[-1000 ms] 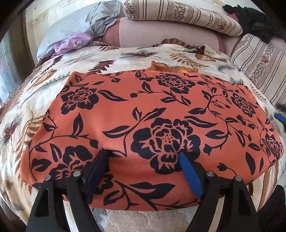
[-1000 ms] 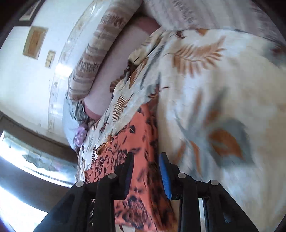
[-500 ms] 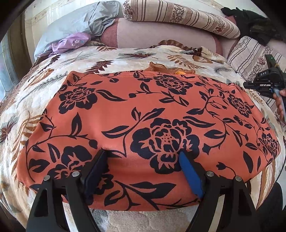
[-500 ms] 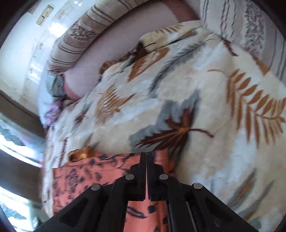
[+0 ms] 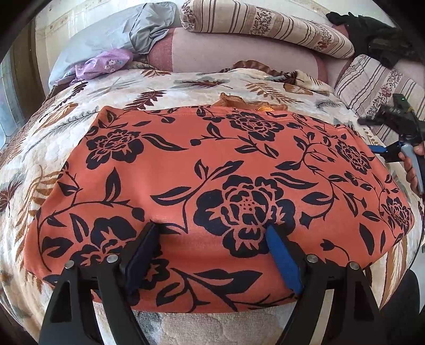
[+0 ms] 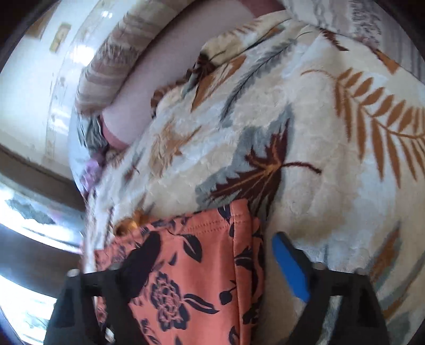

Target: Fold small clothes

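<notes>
An orange garment with black flowers lies spread flat on the leaf-patterned bedspread. My left gripper is open, its fingertips resting on the garment near its front edge. My right gripper is open over the garment's far right corner, one finger over the cloth and the blue-padded finger over the bedspread. The right gripper also shows at the right edge of the left wrist view, in a hand beside the garment.
Striped pillows and a pink bolster lie along the headboard. A purple cloth and grey cloth sit at the back left. A dark item lies at the back right. A window is at the left.
My right gripper, shut half a second ago, has opened wide over the garment's far right corner. The left gripper has stayed put on the garment.
</notes>
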Tool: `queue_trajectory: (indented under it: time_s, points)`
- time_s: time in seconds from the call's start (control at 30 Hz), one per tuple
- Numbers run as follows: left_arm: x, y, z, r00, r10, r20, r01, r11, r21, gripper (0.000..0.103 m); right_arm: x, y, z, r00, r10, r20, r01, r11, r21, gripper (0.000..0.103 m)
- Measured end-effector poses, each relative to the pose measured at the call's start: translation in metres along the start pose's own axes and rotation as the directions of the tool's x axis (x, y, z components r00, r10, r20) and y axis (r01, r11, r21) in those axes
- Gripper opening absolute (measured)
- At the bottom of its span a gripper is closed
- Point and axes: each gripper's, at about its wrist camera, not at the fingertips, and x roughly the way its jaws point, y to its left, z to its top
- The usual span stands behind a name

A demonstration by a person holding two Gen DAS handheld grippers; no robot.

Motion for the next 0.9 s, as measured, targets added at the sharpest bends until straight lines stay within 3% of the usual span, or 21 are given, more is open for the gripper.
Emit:
queue_trajectory:
  time_s: [0.03, 0.1, 0.13, 0.17, 0.27, 0.33, 0.43, 0.47, 0.5, 0.57, 0.63, 0.7, 0.77, 0.8, 0.83, 0.9]
  points:
    - [0.0, 0.001, 0.0, 1.0, 0.001, 0.0, -0.001, 1.0, 0.001, 0.083, 0.014, -0.001, -0.001, 0.998, -0.038, -0.052, 0.037, 0.999, -0.012, 0.064]
    - [0.0, 0.001, 0.0, 1.0, -0.002, -0.002, 0.002, 1.0, -0.001, 0.083, 0.021, 0.0, -0.001, 0.993, -0.099, -0.069, 0.097, 0.995, -0.037, 0.027]
    - [0.0, 0.001, 0.0, 1.0, -0.002, -0.002, 0.002, 1.0, 0.0, 0.083, 0.018, 0.004, 0.001, 0.993, -0.1, -0.071, 0.096, 0.994, -0.045, 0.015]
    - [0.0, 0.001, 0.0, 1.0, -0.001, 0.0, 0.001, 1.0, 0.002, 0.083, 0.01, 0.014, 0.001, 0.992, -0.116, -0.049, 0.111, 0.99, -0.086, 0.01]
    - [0.001, -0.001, -0.001, 1.0, 0.003, 0.007, -0.003, 1.0, 0.007, 0.084, 0.0, 0.03, 0.002, 0.988, -0.155, 0.009, 0.154, 0.978, -0.143, 0.01]
    - [0.002, -0.002, 0.001, 1.0, 0.008, 0.002, -0.008, 1.0, 0.003, 0.085, 0.027, 0.017, -0.001, 0.972, -0.22, -0.08, 0.209, 0.97, -0.126, 0.016]
    - [-0.004, 0.004, 0.01, 0.999, -0.035, -0.033, 0.035, 0.999, -0.007, 0.085, 0.015, 0.006, 0.0, 0.989, -0.144, -0.015, 0.144, 0.99, -0.009, 0.032]
    - [-0.01, 0.011, 0.014, 0.997, -0.068, -0.027, 0.068, 0.997, -0.033, 0.084, 0.006, 0.009, -0.001, 0.988, -0.155, 0.005, 0.155, 0.988, 0.004, 0.063]
    - [-0.02, 0.023, 0.017, 0.996, -0.093, -0.003, 0.093, 0.993, -0.075, 0.084, -0.004, 0.013, -0.004, 0.986, -0.164, 0.039, 0.164, 0.986, -0.004, 0.082]
    - [-0.047, 0.053, 0.021, 0.994, -0.069, 0.079, 0.082, 0.983, -0.165, 0.084, -0.034, 0.027, -0.016, 0.975, -0.173, 0.137, 0.179, 0.983, -0.033, 0.082]
    - [-0.068, 0.093, 0.018, 0.992, -0.022, 0.122, 0.056, 0.958, -0.282, 0.084, -0.06, 0.041, -0.036, 0.98, -0.086, 0.178, 0.096, 0.994, -0.049, 0.082]
    - [-0.071, 0.132, 0.008, 0.995, -0.008, 0.104, 0.049, 0.914, -0.403, 0.084, -0.073, 0.054, -0.062, 0.985, 0.002, 0.171, 0.008, 0.998, -0.057, 0.082]
    - [-0.058, 0.159, -0.004, 1.0, -0.006, 0.029, 0.019, 0.878, -0.478, 0.081, -0.079, 0.071, -0.091, 0.984, 0.09, 0.156, -0.078, 0.994, -0.081, 0.082]
    - [-0.045, 0.169, -0.013, 0.999, -0.023, -0.039, 0.001, 0.868, -0.496, 0.067, -0.079, 0.08, -0.108, 0.982, 0.12, 0.147, -0.106, 0.99, -0.097, 0.082]
    - [-0.033, 0.175, -0.021, 0.994, -0.042, -0.103, -0.016, 0.862, -0.507, 0.03, -0.075, 0.089, -0.122, 0.982, 0.138, 0.126, -0.124, 0.986, -0.116, 0.082]
    - [-0.039, 0.176, -0.018, 0.993, -0.074, -0.093, 0.015, 0.855, -0.518, 0.014, -0.058, 0.103, -0.147, 0.988, 0.134, 0.076, -0.123, 0.982, -0.142, 0.082]
